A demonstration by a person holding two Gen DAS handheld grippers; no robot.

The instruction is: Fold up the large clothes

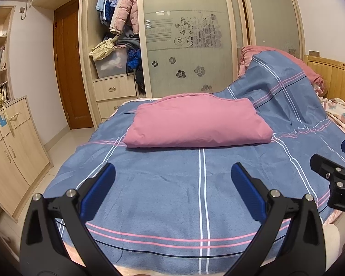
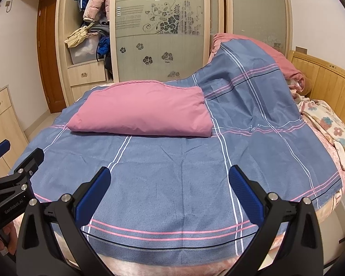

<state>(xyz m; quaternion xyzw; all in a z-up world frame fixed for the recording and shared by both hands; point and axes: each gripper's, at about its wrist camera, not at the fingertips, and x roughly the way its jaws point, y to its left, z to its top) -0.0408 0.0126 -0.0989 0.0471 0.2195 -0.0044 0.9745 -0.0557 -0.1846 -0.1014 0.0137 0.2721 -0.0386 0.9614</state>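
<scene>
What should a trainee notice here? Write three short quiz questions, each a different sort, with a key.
1. True or false: the pink folded bundle lies on the blue plaid sheet.
2. The left gripper is: A open, B shut on cloth.
3. Fill in: the right gripper holds ____.

Key: 1 true; 2 A; 3 nothing.

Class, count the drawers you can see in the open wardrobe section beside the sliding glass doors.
2: the upper drawer sits directly under the storage box; the lower drawer is below it, partly hidden by the bed. More may be hidden.
</scene>
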